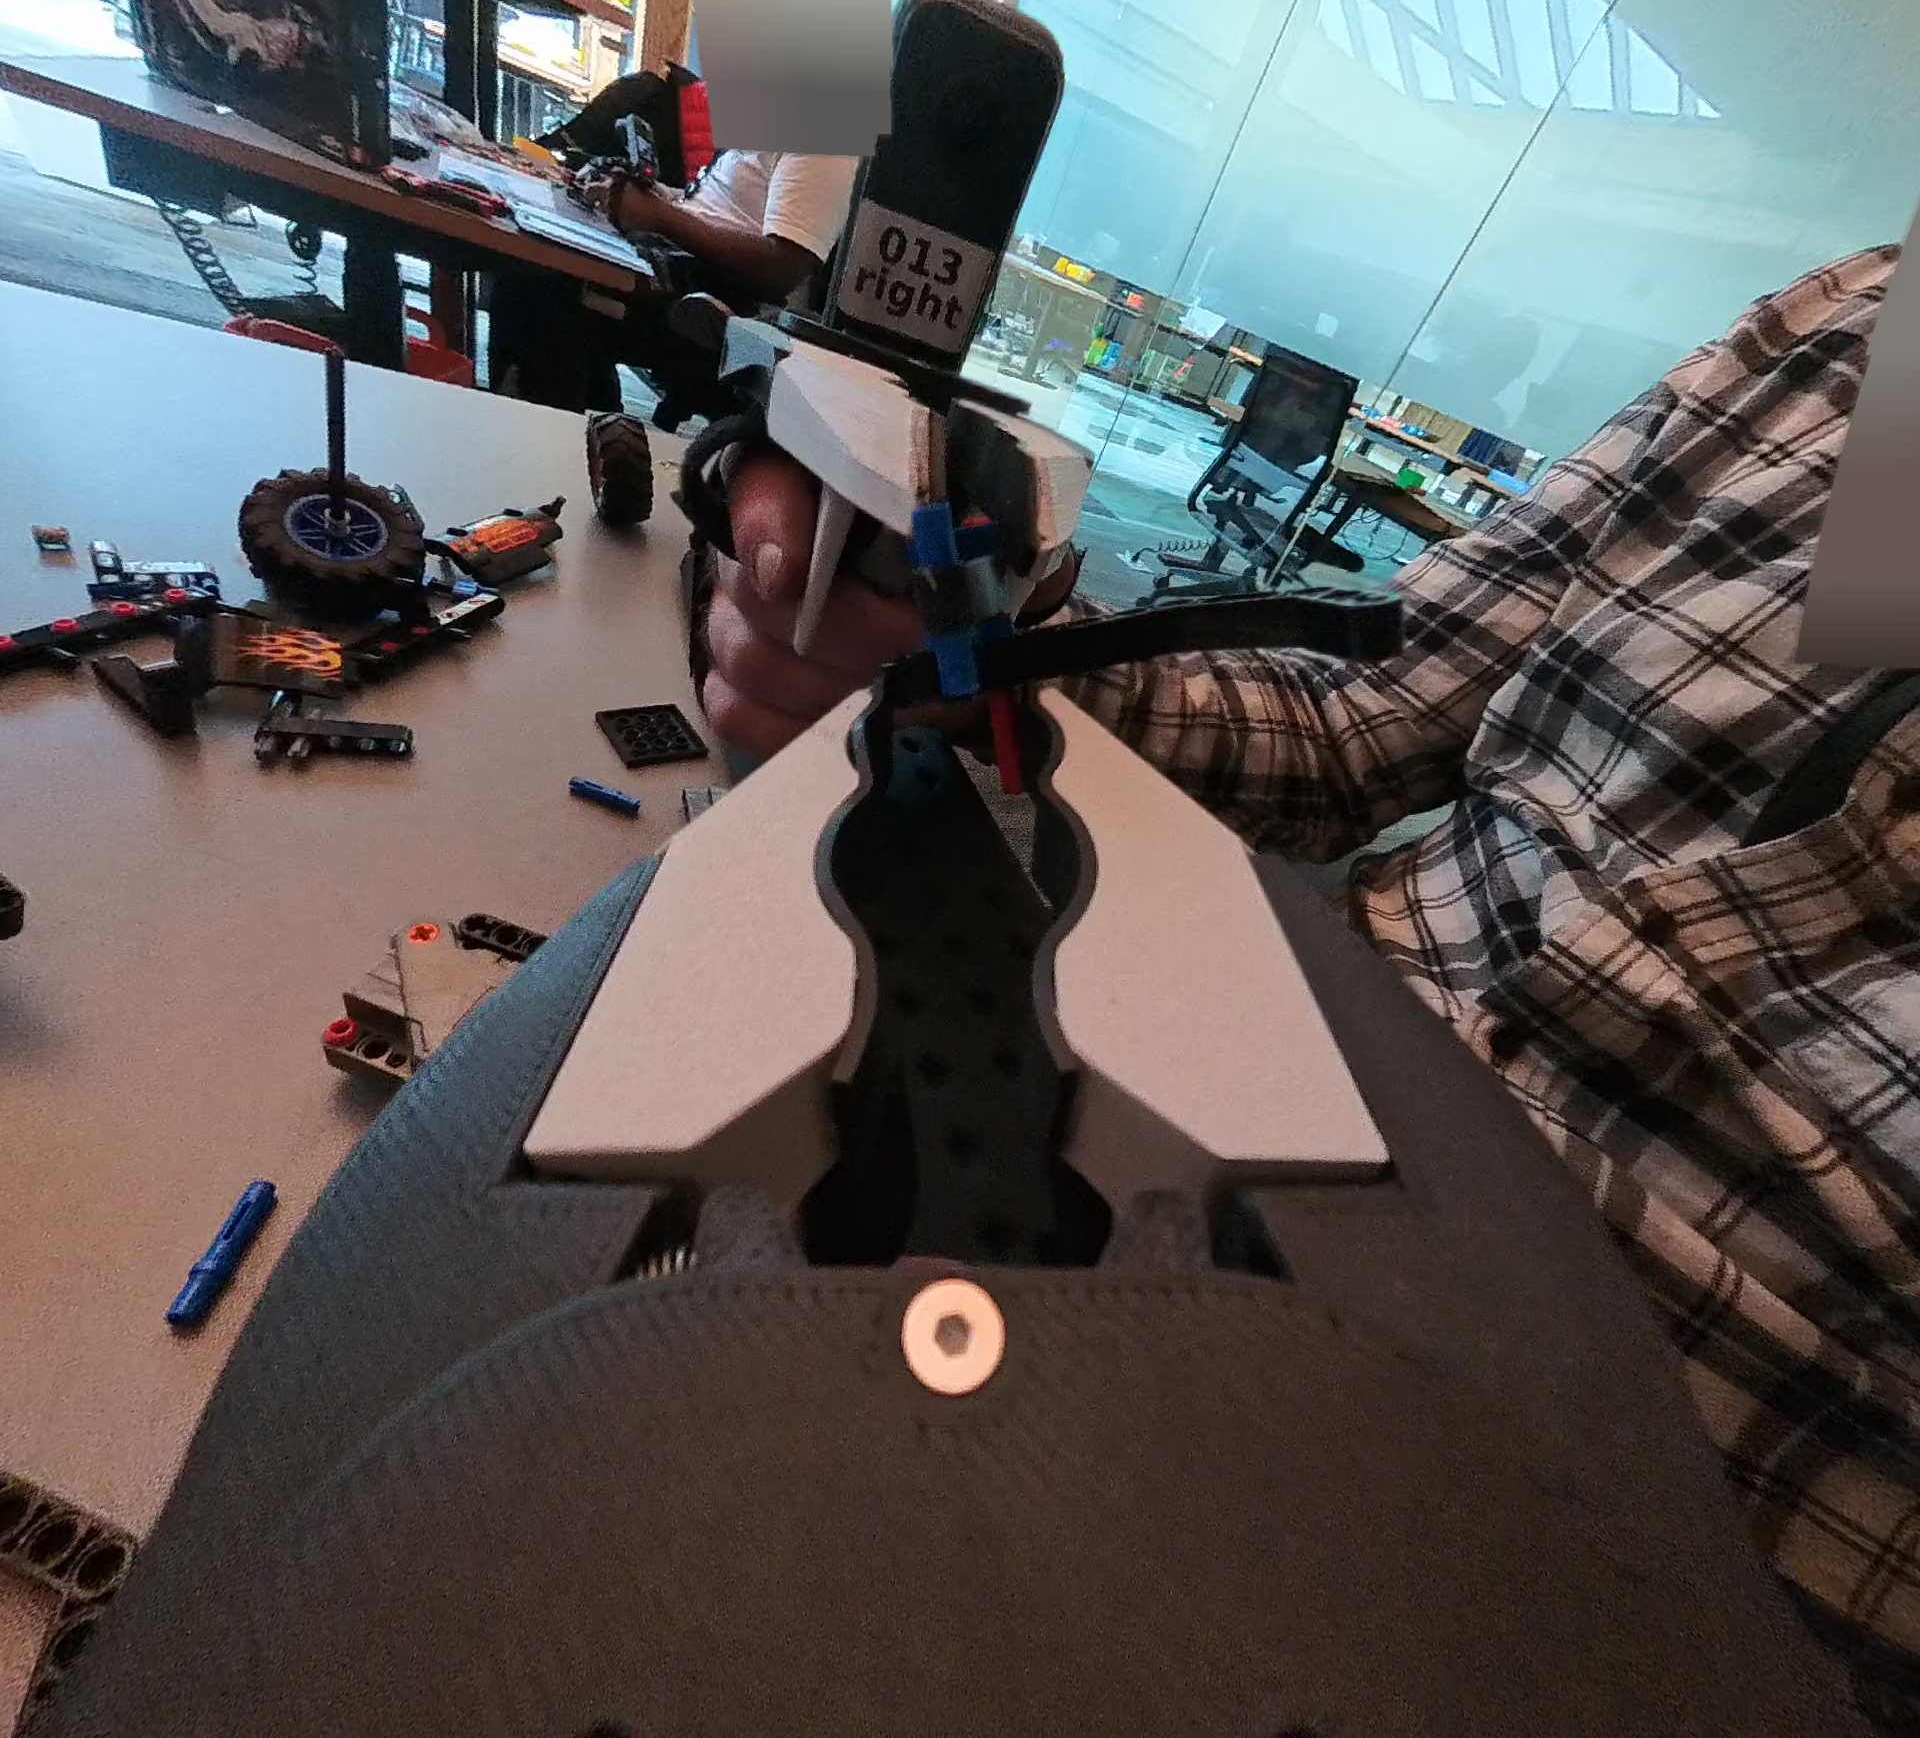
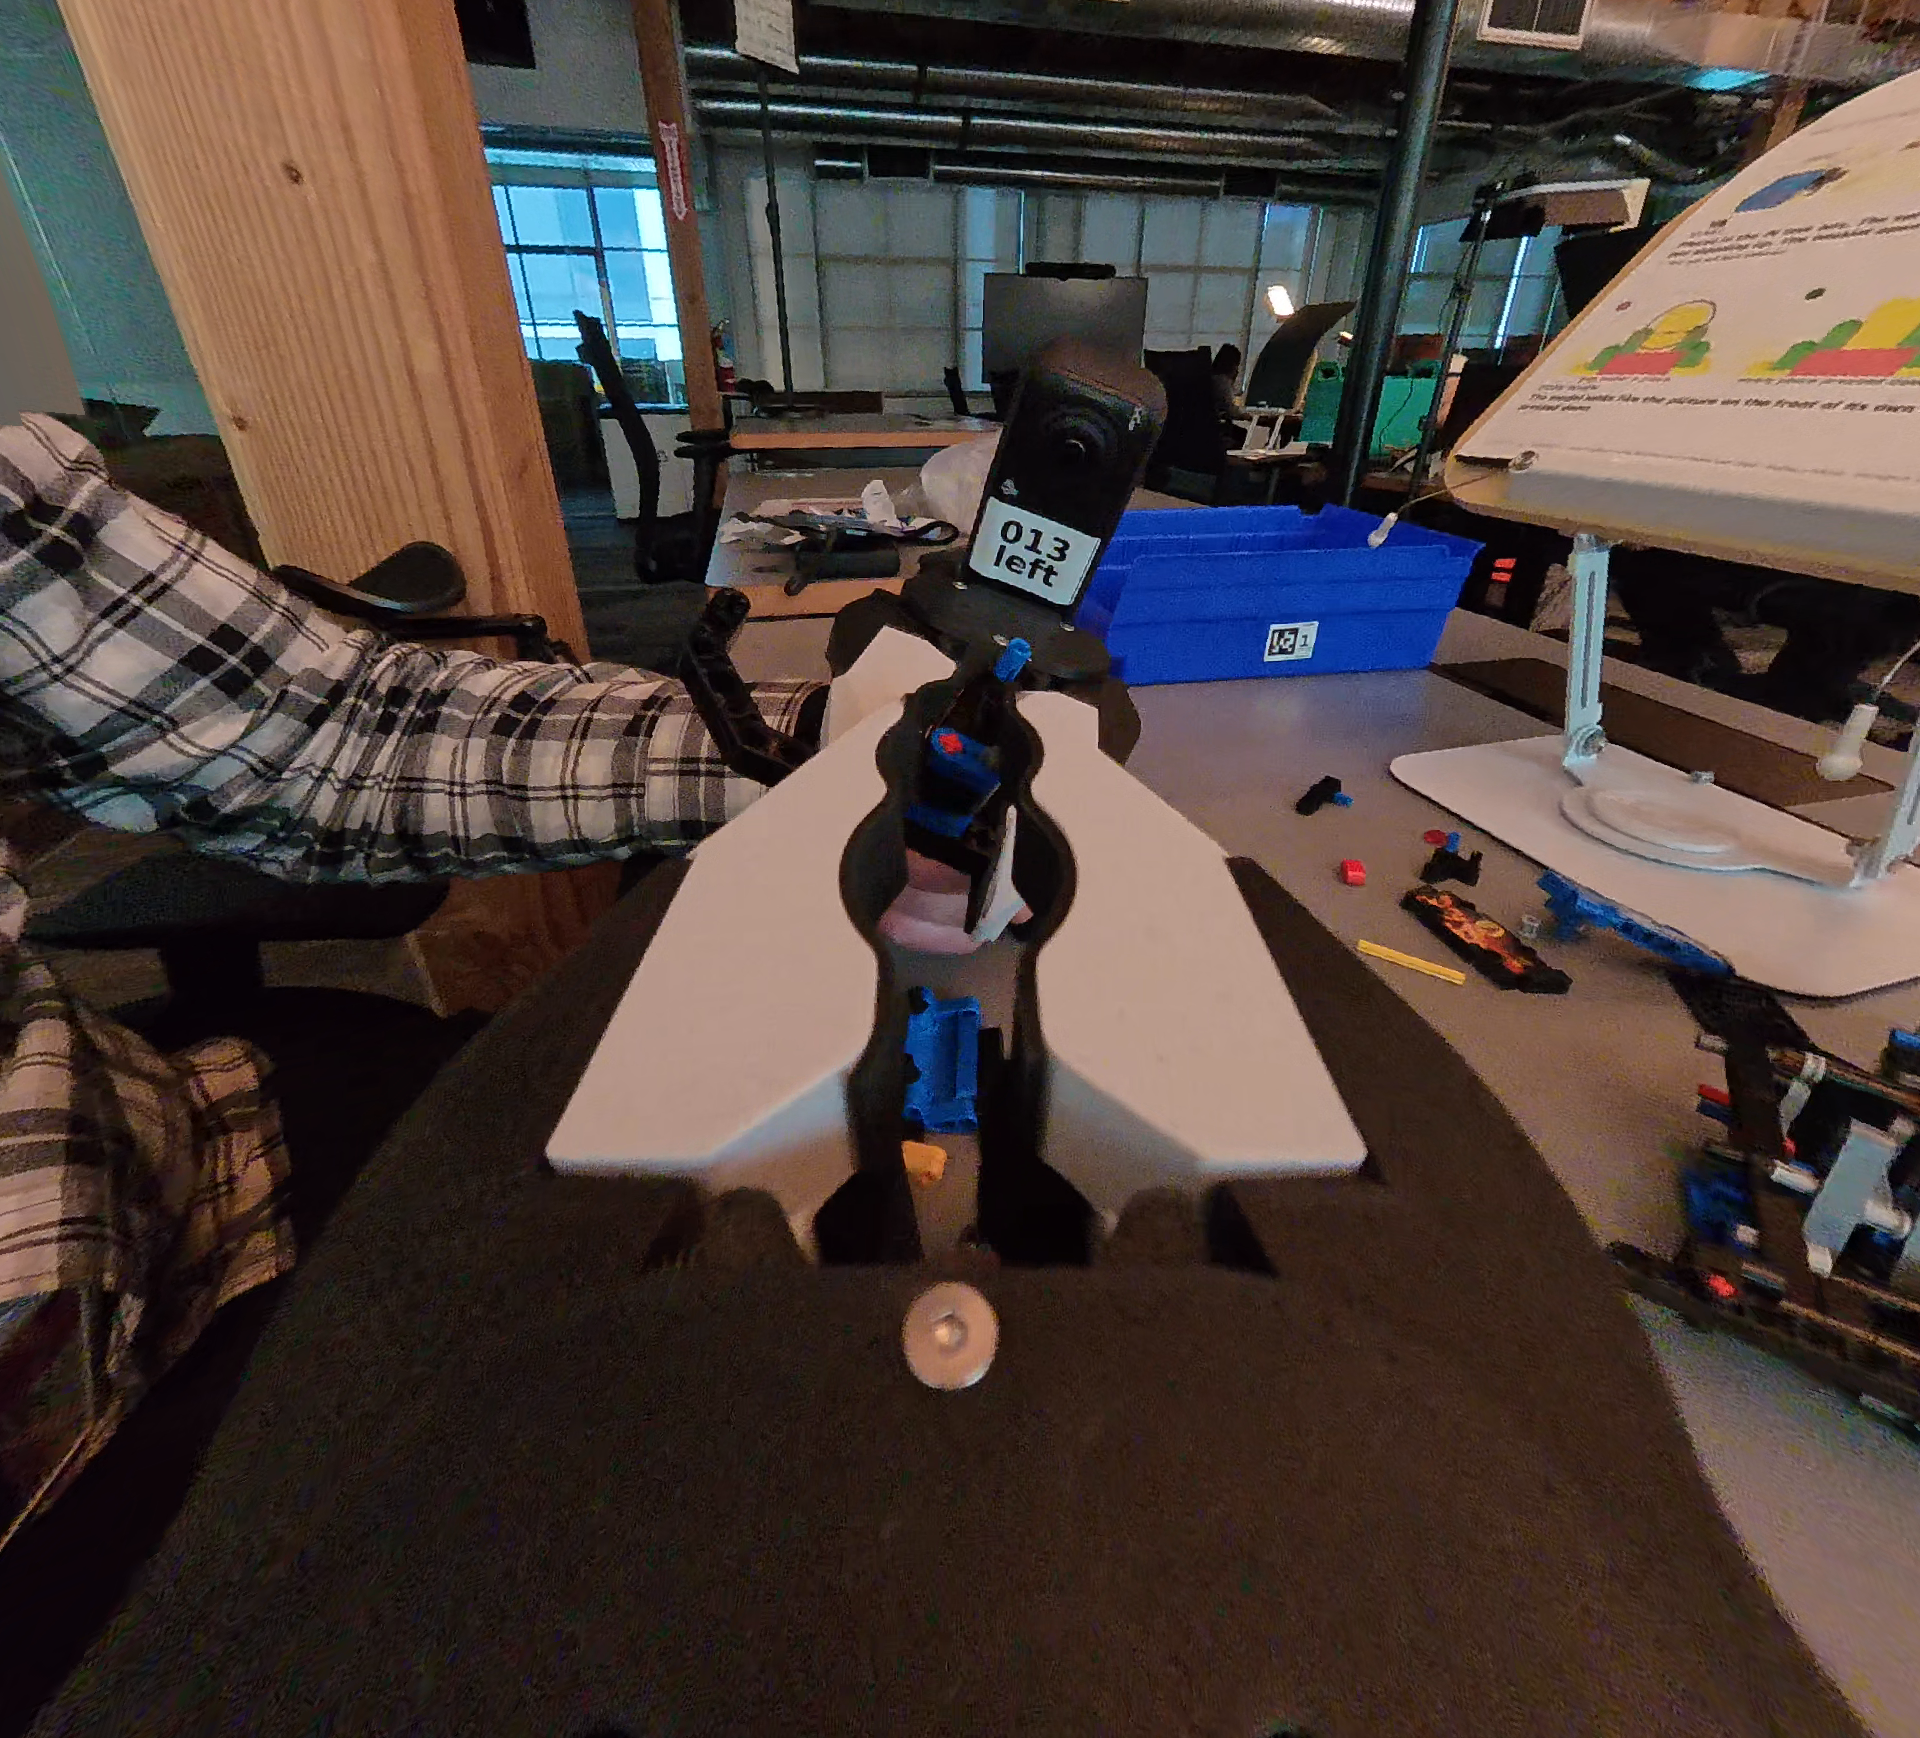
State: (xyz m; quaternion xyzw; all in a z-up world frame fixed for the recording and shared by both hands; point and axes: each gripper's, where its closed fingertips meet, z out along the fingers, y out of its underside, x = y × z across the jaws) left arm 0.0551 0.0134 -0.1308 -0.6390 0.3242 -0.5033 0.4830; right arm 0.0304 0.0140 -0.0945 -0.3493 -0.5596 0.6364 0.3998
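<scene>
Right now both grippers meet nose to nose above the grey bench (image 1: 156, 909), sharing one small black-and-blue toy-brick sub-assembly (image 1: 951, 665). The left gripper (image 1: 951, 722) has its jaws drawn narrow on the black perforated stem of that piece. The right gripper (image 2: 961, 712) has its jaws equally narrow on the other end, with blue connectors showing in the gap. A long curved black beam (image 1: 1195, 628) sticks out sideways from the joint, and a short red pin (image 1: 1003, 743) hangs beneath it.

As for what is built: only this handful of parts is joined in the air. A larger, partly built black, blue and grey brick frame (image 2: 1787, 1200) sits at the bench edge, well apart from the grippers.

Much lies loose:
- a black tyre with a blue hub (image 1: 332, 530) lying flat, a black axle standing up from it
- a second black tyre (image 1: 620, 467) on edge
- black panels printed with orange flames (image 1: 275, 654)
- a loose blue pin (image 1: 221, 1252)
- a thin yellow rod (image 2: 1411, 961)

A blue plastic bin (image 2: 1278, 592) and a printed sheet on a white stand (image 2: 1714, 358) stand behind.
</scene>
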